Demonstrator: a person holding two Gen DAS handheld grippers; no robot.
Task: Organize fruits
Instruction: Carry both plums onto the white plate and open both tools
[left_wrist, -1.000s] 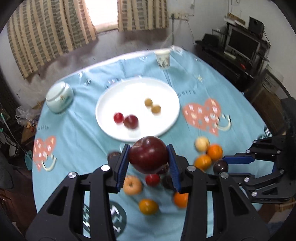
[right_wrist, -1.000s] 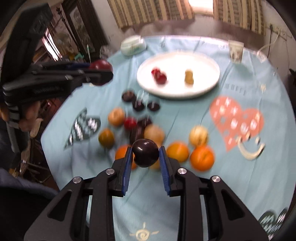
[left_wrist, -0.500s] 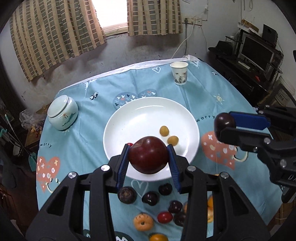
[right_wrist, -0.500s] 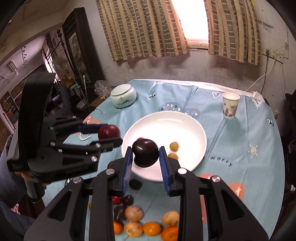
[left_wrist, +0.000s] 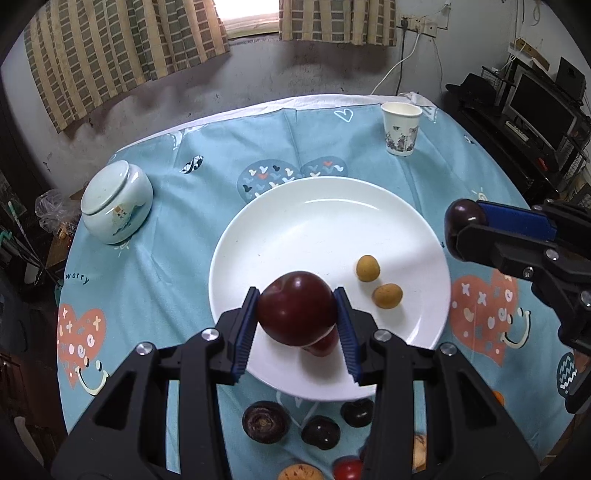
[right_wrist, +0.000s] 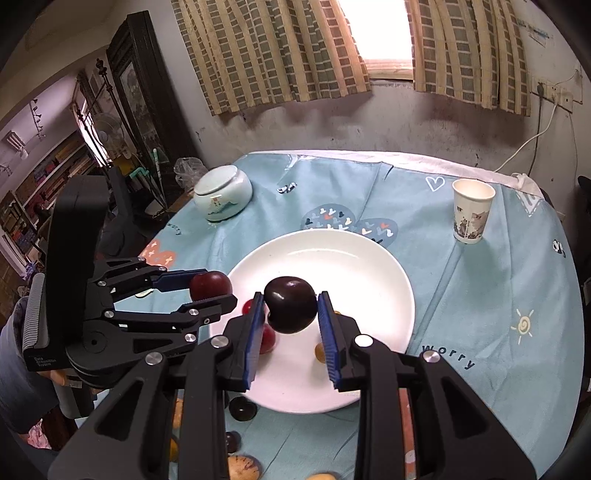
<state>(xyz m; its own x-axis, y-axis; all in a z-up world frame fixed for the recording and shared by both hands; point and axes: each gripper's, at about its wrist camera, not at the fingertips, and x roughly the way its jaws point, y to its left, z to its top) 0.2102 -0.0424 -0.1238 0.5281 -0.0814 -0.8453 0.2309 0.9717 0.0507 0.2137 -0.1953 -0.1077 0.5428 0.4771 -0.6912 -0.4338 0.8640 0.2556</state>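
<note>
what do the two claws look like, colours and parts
Both are alike: matte black plastic frames with open triangular cut-outs and round silver bolts at the joints. Each finger carries a ribbed blue pad. The left claw has a tall black handle block with small pale lettering low on its side. The right claw shows no cables.

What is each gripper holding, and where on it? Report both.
Left gripper holds a dark red apple, pads on its two opposite sides. Right gripper holds a near-black plum, likewise pinched across its sides.
</note>
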